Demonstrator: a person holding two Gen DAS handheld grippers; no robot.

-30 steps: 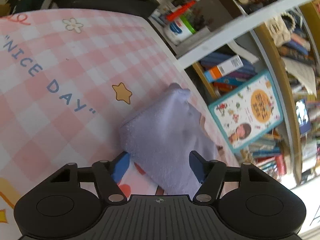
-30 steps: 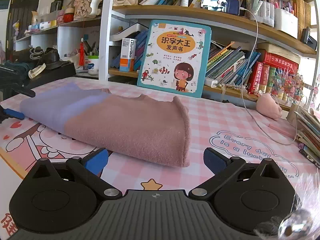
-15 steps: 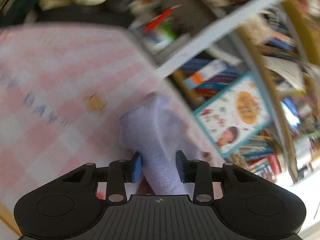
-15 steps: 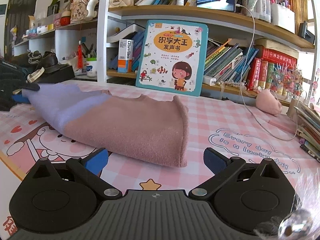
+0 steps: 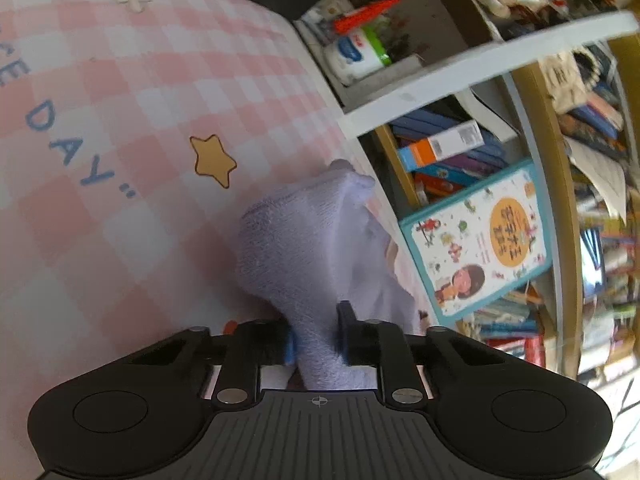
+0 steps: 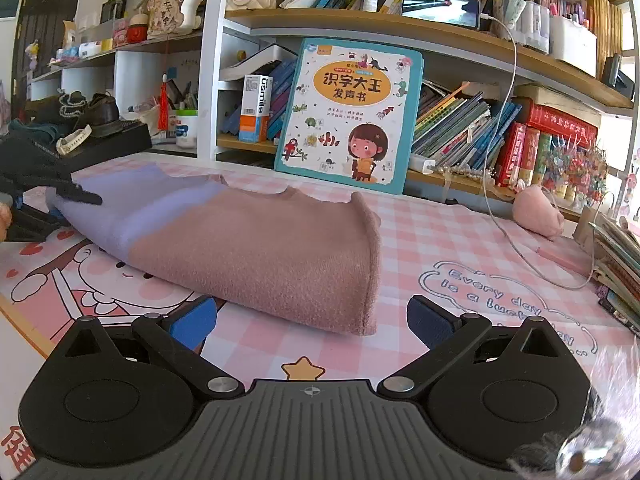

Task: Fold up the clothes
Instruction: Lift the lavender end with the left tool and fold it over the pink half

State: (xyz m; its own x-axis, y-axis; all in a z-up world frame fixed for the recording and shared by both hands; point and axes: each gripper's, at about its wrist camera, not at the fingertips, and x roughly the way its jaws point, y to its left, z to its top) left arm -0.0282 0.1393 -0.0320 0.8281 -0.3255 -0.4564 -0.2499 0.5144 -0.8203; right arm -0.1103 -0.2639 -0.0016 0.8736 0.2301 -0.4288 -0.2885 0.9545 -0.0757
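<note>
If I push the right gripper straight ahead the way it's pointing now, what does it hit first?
Most likely the near folded edge of the sweater, its pink part, lying on the table mat directly ahead of the open right gripper. Depth is hard to judge here.

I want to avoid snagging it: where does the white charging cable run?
In the right wrist view, the white cable drops from the phone on the upper shelf and trails across the pink checked mat, right of the folded garment.
</note>
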